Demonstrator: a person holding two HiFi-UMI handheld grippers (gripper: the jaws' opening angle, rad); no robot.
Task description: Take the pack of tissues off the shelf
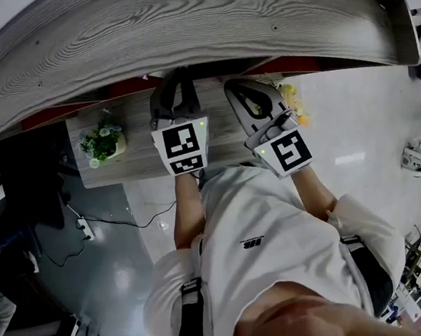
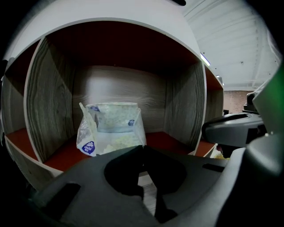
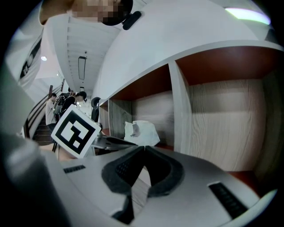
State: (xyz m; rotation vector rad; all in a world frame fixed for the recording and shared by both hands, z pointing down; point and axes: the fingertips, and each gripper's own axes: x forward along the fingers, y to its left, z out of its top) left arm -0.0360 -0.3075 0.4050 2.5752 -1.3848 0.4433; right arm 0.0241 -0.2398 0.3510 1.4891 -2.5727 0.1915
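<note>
At the open front of the shelf (image 2: 184, 106), the left tongs (image 2: 143, 147) were held with the jaws together, tip touching tip, and nothing was gripped between them. They were pointed straight into the compartment, which was judged a lining-up for the reach, so the jaws would have to be parted before any grasp. Just beside them, the right tongs (image 3: 144, 147) were likewise closed and empty. These were turned toward the divider (image 3: 179, 111) and the neighbouring bay, and were judged to be in reserve. Beyond the left tips and apart from them, the pack of tissues (image 2: 111, 128) was seen standing upright on the compartment's red floor (image 2: 166, 138), near the back wall and left of centre, untouched.
</note>
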